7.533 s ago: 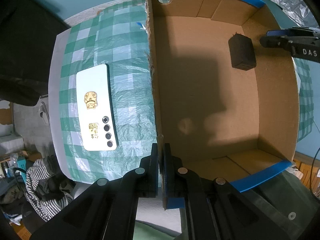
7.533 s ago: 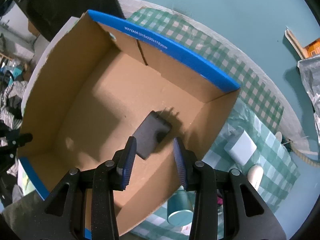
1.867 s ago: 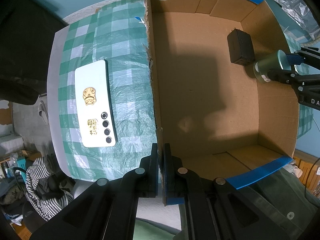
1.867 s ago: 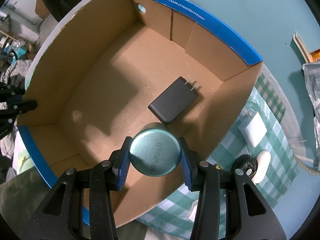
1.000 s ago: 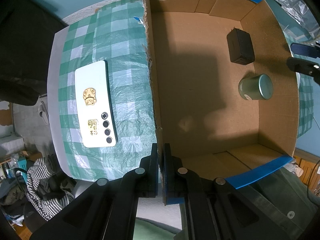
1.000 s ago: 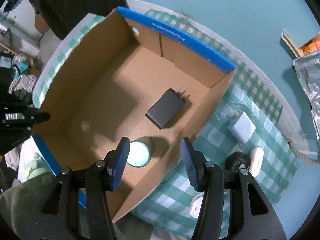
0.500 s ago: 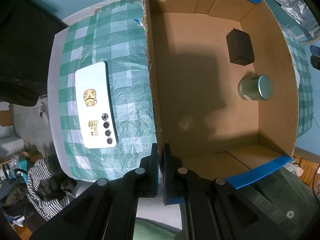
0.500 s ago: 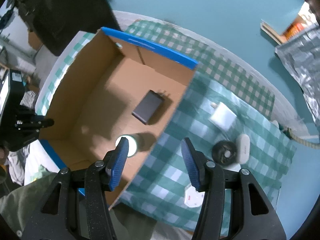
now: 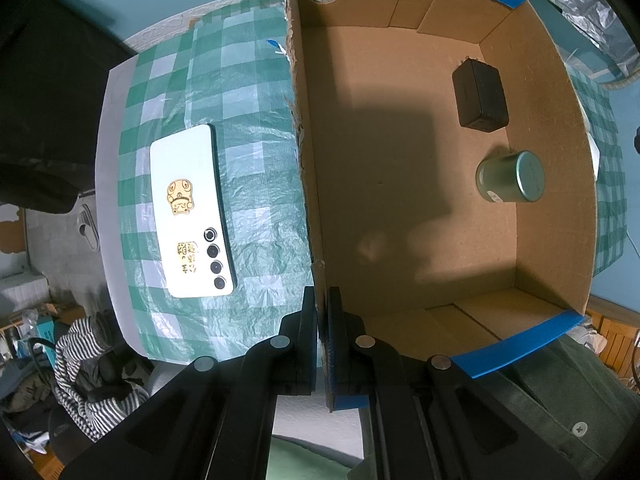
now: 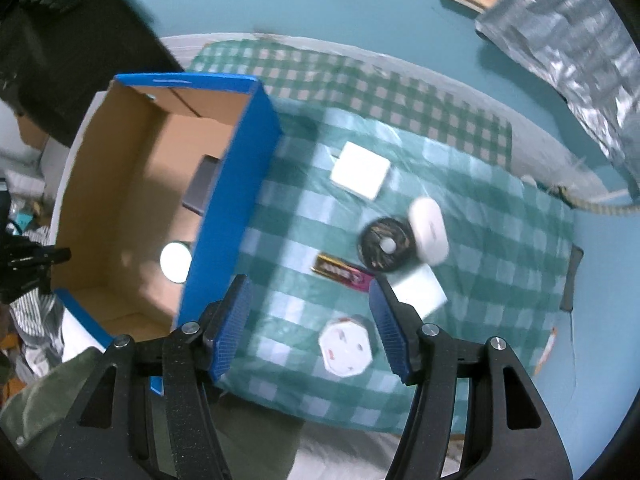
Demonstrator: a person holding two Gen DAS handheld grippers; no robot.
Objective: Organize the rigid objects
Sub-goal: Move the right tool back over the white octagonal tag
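Note:
A cardboard box (image 9: 404, 216) with blue rims stands on the green checked cloth. Inside it lie a black charger (image 9: 480, 96) and a teal tin can (image 9: 510, 177). My left gripper (image 9: 322, 332) is shut on the box's near wall. My right gripper (image 10: 310, 312) is open and empty, high above the cloth to the right of the box (image 10: 132, 200). Below it lie a white square adapter (image 10: 360, 175), a black disc (image 10: 385, 244), a white oval case (image 10: 429, 230), a snack bar (image 10: 342, 273), a white card (image 10: 420, 290) and a white octagonal tin (image 10: 346, 347).
A white phone (image 9: 188, 212) with gold stickers lies on the cloth left of the box. A silver foil bag (image 10: 568, 40) sits at the far right. Striped clothing (image 9: 80, 376) lies beyond the table's edge. The right wrist view is blurred by motion.
My right gripper set the teal can in the box, opened, pulled up and swung right over the loose objects. My left gripper stayed shut on the box wall.

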